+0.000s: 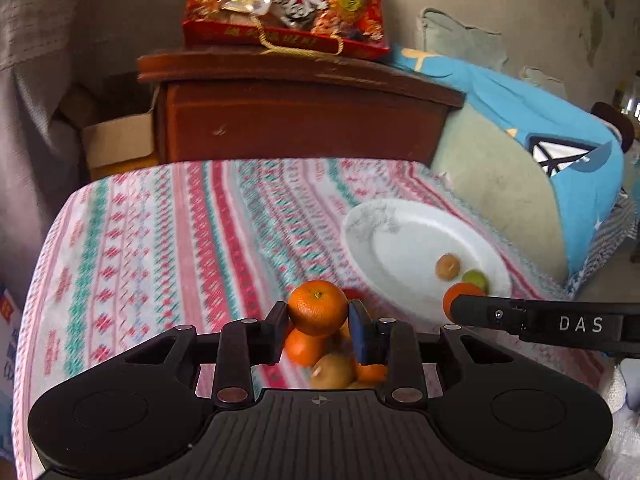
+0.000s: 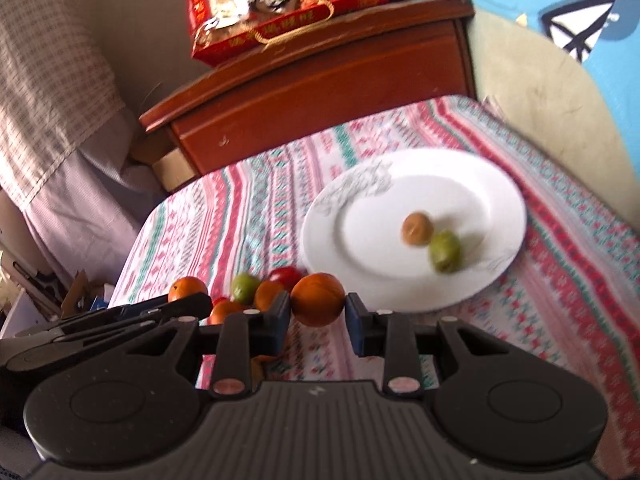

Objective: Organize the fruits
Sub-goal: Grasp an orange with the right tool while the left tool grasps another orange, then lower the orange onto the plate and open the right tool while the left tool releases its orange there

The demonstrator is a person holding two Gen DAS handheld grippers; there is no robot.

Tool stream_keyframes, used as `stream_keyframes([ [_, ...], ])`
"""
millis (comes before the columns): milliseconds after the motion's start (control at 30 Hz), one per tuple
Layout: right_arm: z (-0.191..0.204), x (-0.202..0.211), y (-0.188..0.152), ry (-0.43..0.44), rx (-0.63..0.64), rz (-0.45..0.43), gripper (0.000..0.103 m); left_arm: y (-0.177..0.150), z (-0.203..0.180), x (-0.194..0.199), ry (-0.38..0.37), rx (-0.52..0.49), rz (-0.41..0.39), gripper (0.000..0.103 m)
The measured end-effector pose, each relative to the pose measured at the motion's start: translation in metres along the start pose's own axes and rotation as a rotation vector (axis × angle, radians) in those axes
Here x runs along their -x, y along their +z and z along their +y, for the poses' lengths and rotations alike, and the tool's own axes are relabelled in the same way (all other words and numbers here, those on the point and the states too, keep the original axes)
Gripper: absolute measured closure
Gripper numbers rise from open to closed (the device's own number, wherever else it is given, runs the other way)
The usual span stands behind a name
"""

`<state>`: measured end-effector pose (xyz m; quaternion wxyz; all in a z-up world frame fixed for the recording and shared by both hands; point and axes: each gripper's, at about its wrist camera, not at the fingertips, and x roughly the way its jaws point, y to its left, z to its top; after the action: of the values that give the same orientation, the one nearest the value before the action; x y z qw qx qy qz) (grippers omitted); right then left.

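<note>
Your left gripper (image 1: 318, 320) has its fingers clamped on a round orange mandarin with a green stem dot (image 1: 317, 307), which sits right between the two pads at their tips, one pad on each flank. Below it, toward 6 o'clock, lies a blurred heap of orange and tan fruits (image 1: 332, 360) on the striped red, green and white cloth (image 1: 160, 240). Your right gripper (image 2: 318, 316) is likewise closed on a smooth round orange fruit (image 2: 317, 299), pinched between the pads at their very tips (the fruit bulges above both). At 1 o'clock from it sits the round white ceramic plate (image 2: 360, 248), carrying a small tan-brown fruit (image 2: 417, 228) and a green fruit (image 2: 445, 251) that touch each other. At 10 o'clock a loose cluster of orange, green and red fruits (image 2: 256, 292) rests on the cloth.
</note>
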<state>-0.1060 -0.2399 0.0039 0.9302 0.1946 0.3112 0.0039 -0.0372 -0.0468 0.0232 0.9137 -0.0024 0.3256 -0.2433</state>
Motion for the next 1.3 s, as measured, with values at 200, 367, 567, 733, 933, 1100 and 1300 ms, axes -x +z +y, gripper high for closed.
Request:
stream_keyframes([
  [200,-0.024,0.016,0.029,-0.065,0.017,-0.049,0.073,0.022,-0.015,-0.009,-0.074,0.004,-0.011,0.073],
  [367,-0.051,0.014,0.044,-0.12,-0.001,-0.049,0.073,0.031,-0.027,-0.028,-0.099,-0.045,0.011,0.073],
  [567,-0.071,-0.001,0.046,-0.148,-0.083,-0.025,0.073,0.032,-0.04,-0.049,-0.121,-0.05,0.038,0.073],
  [733,-0.08,-0.012,0.046,-0.156,-0.128,-0.004,0.073,0.029,-0.05,-0.068,-0.139,-0.066,0.066,0.073],
  [933,-0.087,-0.022,0.046,-0.16,-0.159,0.016,0.072,0.028,-0.056,-0.083,-0.145,-0.071,0.088,0.073],
  [1100,-0.084,-0.027,0.048,-0.147,-0.163,0.012,0.069,0.03,-0.058,-0.089,-0.156,-0.065,0.092,0.071],
  [1300,-0.073,-0.022,0.053,-0.115,-0.137,-0.012,0.067,0.046,-0.058,-0.073,-0.149,-0.061,0.026,0.054],
])
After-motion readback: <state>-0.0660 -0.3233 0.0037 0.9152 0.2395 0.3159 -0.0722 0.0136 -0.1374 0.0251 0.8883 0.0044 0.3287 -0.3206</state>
